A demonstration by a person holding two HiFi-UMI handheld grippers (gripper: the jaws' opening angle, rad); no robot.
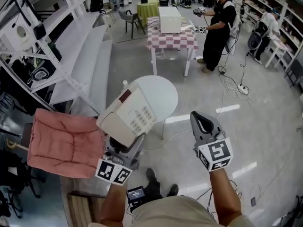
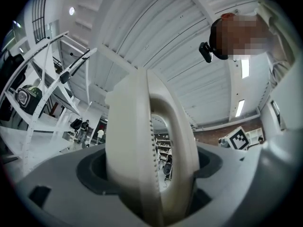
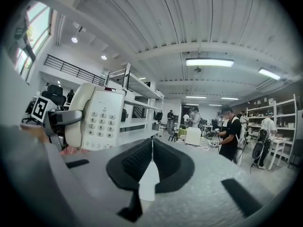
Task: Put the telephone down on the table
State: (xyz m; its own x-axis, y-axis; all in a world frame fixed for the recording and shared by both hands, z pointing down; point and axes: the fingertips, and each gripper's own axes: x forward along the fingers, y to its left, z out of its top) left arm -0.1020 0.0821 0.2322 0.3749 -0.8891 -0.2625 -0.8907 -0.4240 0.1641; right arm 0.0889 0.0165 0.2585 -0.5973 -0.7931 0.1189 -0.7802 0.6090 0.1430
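Left gripper (image 1: 124, 148) is clamped on the telephone (image 1: 129, 113), jaws on its lower end. Its own view shows only the cream body edge-on, with the handset arching over a gap. Right gripper (image 1: 204, 125) has jaws closed together, nothing between. Only its view shows the keypad face-on, handset seated alongside. Both forearms (image 1: 222, 195) reach forward, grippers angled up. Telephone is held in the air, tilted, keypad up, overlapping the near edge of the round white table (image 1: 163, 91). Pink cushion (image 1: 61, 143) to the left.
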